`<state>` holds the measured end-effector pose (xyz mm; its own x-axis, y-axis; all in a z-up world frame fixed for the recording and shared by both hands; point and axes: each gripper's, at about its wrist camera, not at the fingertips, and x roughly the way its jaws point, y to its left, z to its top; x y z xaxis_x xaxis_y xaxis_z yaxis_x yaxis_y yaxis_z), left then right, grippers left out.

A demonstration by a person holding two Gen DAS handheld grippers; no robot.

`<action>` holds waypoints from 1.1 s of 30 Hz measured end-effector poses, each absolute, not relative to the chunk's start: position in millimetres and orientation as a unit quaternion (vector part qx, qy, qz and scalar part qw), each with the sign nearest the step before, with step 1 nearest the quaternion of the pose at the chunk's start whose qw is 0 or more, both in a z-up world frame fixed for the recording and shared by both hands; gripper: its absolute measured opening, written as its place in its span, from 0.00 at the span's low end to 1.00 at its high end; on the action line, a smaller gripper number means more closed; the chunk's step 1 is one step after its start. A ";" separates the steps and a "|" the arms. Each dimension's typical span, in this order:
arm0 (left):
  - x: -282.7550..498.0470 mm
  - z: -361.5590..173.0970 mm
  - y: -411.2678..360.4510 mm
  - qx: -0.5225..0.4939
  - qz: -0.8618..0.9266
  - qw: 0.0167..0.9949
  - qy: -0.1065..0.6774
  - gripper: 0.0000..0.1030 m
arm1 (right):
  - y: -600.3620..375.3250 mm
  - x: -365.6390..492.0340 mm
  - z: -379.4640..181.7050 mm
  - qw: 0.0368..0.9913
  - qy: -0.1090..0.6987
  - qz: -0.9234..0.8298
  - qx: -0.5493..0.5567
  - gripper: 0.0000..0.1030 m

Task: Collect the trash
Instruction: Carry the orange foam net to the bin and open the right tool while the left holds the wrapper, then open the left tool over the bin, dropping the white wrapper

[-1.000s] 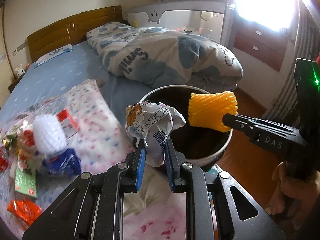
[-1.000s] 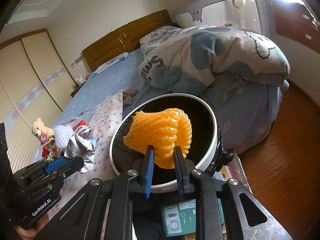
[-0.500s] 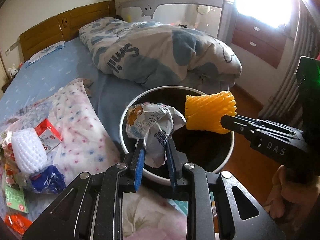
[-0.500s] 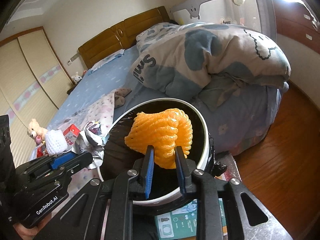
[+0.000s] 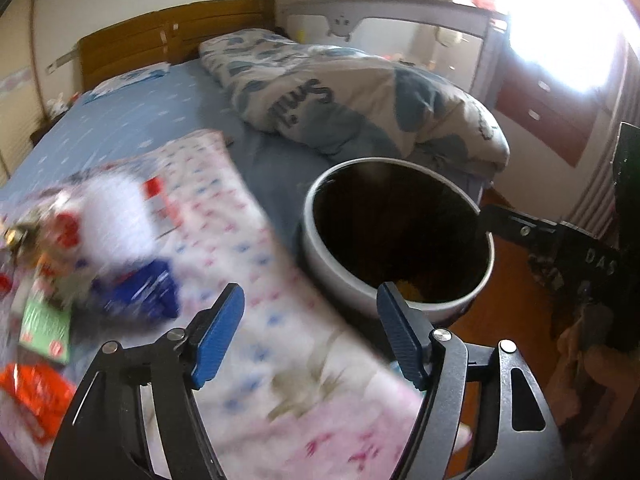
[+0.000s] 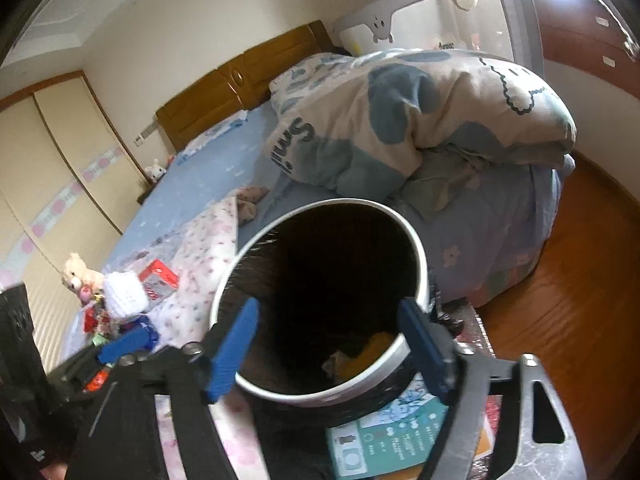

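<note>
A round white-rimmed trash bin [image 5: 320,256] [image 6: 420,256] with a dark liner stands beside the bed. At its bottom lie the orange foam net [image 6: 374,350] [image 5: 408,288] and a crumpled wrapper [image 6: 334,360]. My left gripper [image 5: 310,330] hangs over the bed edge just left of the bin, its jaws opening with nothing between them. My right gripper [image 6: 330,346] is above the bin's near rim, jaws opening and empty. More trash sits on the bed at left: a white foam net [image 5: 116,216] [image 6: 124,294], a blue wrapper [image 5: 140,294], a red pack [image 5: 32,396].
A bunched quilt [image 5: 360,100] lies on the blue bed behind the bin. A floral sheet [image 5: 260,360] covers the near bed edge. A teal leaflet [image 6: 392,436] lies under the bin. Wooden floor [image 6: 568,320] is at right. A person's hand [image 5: 592,364] holds the right gripper.
Both grippers opened. The wrapper left the left jaws and the orange foam net left the right jaws; both now lie inside the bin. The left gripper swung left toward the bed.
</note>
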<state>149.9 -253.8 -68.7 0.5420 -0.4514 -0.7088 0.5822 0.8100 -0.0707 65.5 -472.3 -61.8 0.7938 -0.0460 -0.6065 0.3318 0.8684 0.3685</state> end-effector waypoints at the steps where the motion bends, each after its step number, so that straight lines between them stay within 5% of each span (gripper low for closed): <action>1: 147.9 -69.7 -245.5 0.083 -0.289 0.876 0.377 0.68 | -468.1 64.6 -61.3 0.918 0.302 -0.100 0.235 0.76; 33: 123.2 -85.5 -28.3 -0.028 -0.108 0.913 0.392 0.71 | -297.3 97.1 -82.3 0.916 0.351 0.049 0.188 0.82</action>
